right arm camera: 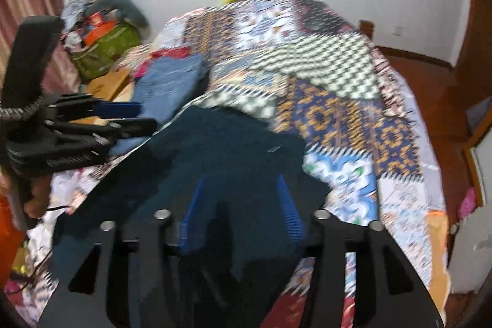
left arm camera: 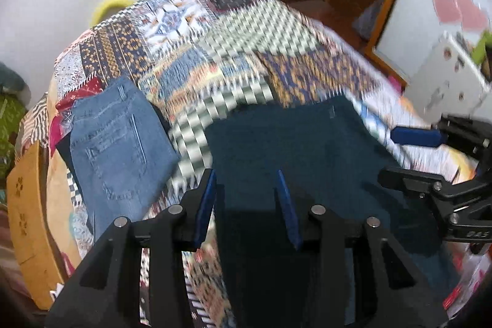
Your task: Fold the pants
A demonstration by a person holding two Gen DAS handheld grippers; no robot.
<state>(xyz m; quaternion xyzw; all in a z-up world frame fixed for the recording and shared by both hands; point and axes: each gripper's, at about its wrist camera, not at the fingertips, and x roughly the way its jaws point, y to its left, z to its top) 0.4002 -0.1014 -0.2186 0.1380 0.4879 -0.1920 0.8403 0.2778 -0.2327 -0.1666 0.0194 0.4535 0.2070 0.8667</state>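
Dark teal pants (left arm camera: 295, 137) are lying folded on the patchwork bed cover (left arm camera: 233, 29), near the bed's front edge, with a folded pair of blue jeans (left arm camera: 120, 140) sitting apart on the left side. Left claw (left arm camera: 247, 205) is hovering over the teal fabric, jaws partly open, pads not pinching anything visible. Right claw (right arm camera: 243, 214) is also standing partly open above the same pants; blur is hiding whether cloth is touching its pads. Judgement: a fold is being finished. Good practice here: both claws should be clearing the fabric cleanly without dragging the top layer, then checking edges are lining up before any further crease.
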